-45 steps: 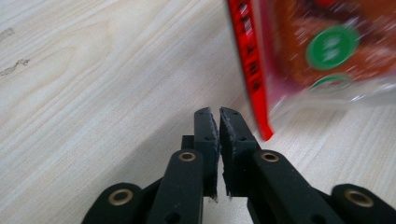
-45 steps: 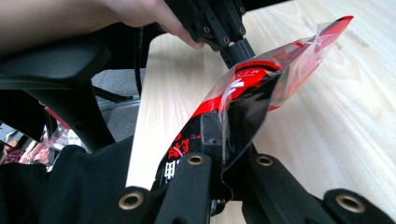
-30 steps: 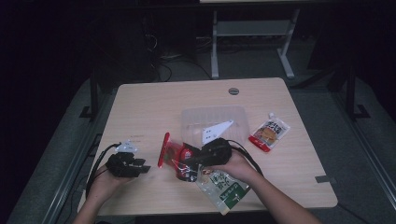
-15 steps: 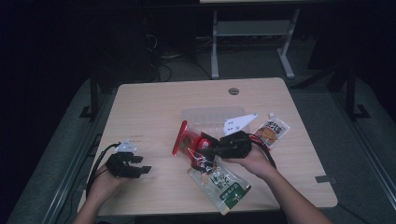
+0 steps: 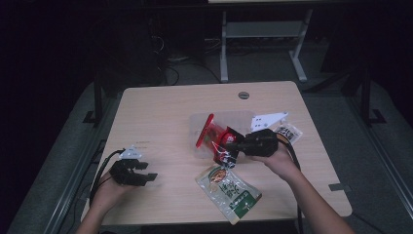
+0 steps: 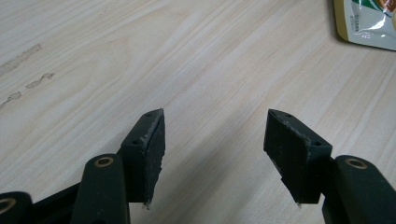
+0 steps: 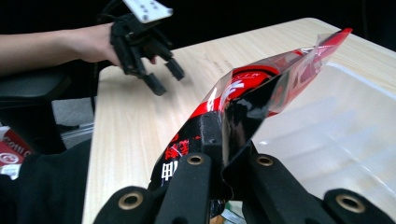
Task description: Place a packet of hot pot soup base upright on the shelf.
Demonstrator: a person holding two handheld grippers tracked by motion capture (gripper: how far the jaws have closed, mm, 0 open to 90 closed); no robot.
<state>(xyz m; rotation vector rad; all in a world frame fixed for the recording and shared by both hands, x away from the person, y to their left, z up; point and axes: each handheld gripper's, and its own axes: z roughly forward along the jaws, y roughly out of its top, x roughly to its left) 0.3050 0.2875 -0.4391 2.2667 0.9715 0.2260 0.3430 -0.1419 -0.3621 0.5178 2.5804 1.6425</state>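
My right gripper [image 5: 233, 145] is shut on a red and black snack packet [image 5: 214, 138], held up over the near edge of a clear plastic tray [image 5: 229, 119]. In the right gripper view the packet [image 7: 261, 88] rises from between the closed jaws, with the tray [image 7: 336, 126] behind it. My left gripper [image 5: 148, 170] rests low at the table's front left, and its jaws have just been opening; in the left gripper view the gripper [image 6: 215, 140] stands open with only bare wood between its pads. A green and white pouch [image 5: 229, 191] lies flat near the front edge.
An orange and white sachet [image 5: 288, 130] lies at the right of the tray. A round cable hole [image 5: 244, 95] sits near the table's [image 5: 160, 117] far edge. The left gripper's cable [image 5: 100, 170] hangs off the left edge.
The right gripper has carried the red packet rightward and up, from beside the green pouch to over the tray's near edge. The left hand has stayed in place.
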